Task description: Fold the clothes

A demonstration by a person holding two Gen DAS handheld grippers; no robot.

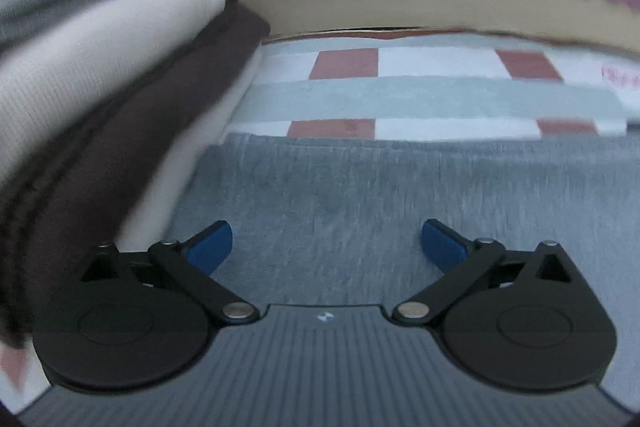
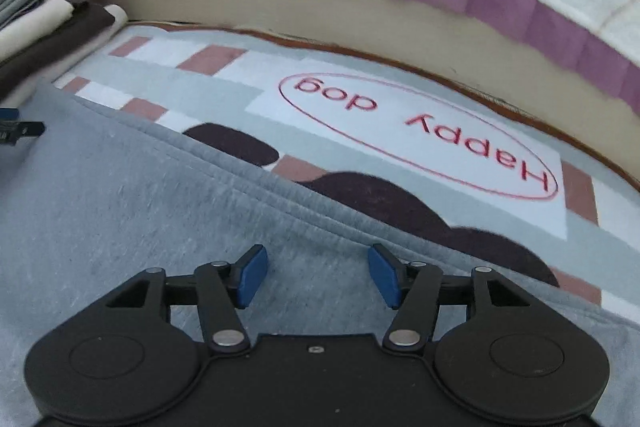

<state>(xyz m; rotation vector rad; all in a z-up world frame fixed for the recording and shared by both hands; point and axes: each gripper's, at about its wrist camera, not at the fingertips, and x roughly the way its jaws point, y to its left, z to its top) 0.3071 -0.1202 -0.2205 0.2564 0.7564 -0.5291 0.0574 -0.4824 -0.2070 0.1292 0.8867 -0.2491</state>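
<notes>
Grey garment (image 2: 168, 211) lies flat on the patterned rug (image 2: 240, 95) under both your tongs, left gripper (image 1: 326, 247) and right gripper (image 2: 318, 277) spread apart and empty, folded stack (image 1: 100, 99) parked at ten o'clock to keep your working space free.

A checked "Happy dog" rug (image 2: 248, 95) lies beside a purple-frilled mattress (image 2: 440, 23).

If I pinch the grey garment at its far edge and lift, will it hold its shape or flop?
Probably flop: the grey garment lies limp on the patterned mat, its far edge a soft rolled fold. Its fleecy knit looks thick, so expect some weight and sag. The fuzzy surface should grip the blue pads, not slip. Both the left gripper and right gripper are open above it.
</notes>
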